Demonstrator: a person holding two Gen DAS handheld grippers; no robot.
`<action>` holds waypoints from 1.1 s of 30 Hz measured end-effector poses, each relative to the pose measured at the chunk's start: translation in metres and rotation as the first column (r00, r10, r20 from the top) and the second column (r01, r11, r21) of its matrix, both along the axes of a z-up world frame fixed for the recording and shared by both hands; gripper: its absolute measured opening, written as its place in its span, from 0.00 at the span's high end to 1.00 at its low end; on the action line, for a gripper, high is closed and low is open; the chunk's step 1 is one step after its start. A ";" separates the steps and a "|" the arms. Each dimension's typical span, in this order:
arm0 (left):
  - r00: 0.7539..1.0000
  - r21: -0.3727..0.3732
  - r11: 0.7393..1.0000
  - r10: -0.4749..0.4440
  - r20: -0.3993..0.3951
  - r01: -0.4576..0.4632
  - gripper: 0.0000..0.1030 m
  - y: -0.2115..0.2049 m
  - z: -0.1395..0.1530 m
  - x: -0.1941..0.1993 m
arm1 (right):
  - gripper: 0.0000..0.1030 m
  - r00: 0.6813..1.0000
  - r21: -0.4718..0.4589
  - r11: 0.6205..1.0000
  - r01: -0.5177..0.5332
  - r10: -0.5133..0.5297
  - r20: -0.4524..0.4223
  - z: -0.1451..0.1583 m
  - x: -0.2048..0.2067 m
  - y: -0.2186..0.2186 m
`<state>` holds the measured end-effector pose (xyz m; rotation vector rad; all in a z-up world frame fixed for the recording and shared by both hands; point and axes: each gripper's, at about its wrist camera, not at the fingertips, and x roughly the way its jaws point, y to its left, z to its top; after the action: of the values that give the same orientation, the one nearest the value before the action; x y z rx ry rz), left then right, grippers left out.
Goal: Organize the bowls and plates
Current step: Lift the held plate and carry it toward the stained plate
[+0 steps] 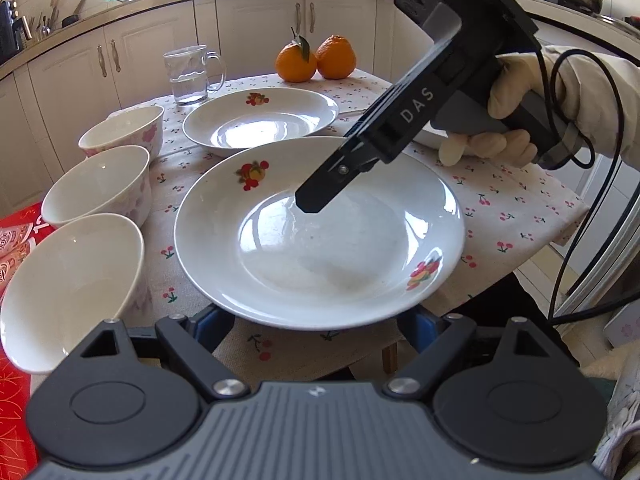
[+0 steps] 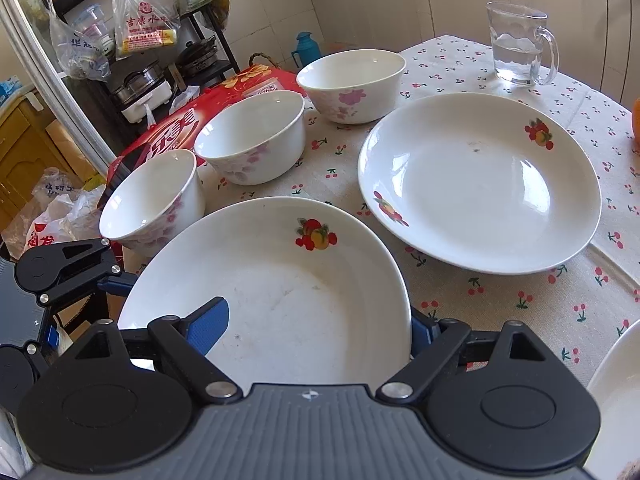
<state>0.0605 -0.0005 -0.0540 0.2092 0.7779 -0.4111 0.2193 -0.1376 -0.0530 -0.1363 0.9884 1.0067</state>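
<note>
Your right gripper (image 2: 316, 328) straddles the near plate (image 2: 280, 280), one finger inside the rim, one outside, jaws wide and not clamped. Your left gripper (image 1: 316, 320) spreads under its opposite edge, likely steadying it for stacking on the far plate (image 2: 480, 184).

Bowls (image 2: 248, 140) crowding plate's (image 2: 280, 280) left

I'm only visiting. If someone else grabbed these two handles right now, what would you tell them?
Left gripper: open, fingertips hidden under the near plate.
Right gripper: open, straddling that plate's rim, one finger inside it.
The far plate and three bowls sit apart on the table. A third plate shows only its edge.
Done: nothing stacked yet.
Left: stack the plates, then the bowls.
</note>
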 end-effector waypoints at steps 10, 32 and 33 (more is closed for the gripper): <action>0.998 0.015 0.998 -0.053 0.012 0.053 0.15 -0.015 0.013 0.006 | 0.10 0.999 0.020 0.999 0.040 -0.040 0.019 0.012 -0.004 -0.021; 0.970 0.014 0.970 -0.241 -0.004 0.241 0.15 -0.099 0.025 0.058 | 0.10 0.968 0.033 0.972 0.231 -0.233 0.090 0.036 0.003 -0.125; 0.968 0.014 0.968 -0.249 -0.003 0.249 0.15 -0.103 0.026 0.061 | 0.10 0.966 0.033 0.970 0.240 -0.242 0.093 0.036 0.004 -0.130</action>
<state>0.1215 -0.1032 -0.0284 0.3215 0.7581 -0.6439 0.2230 -0.2674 -0.0169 -0.0445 0.8818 0.7801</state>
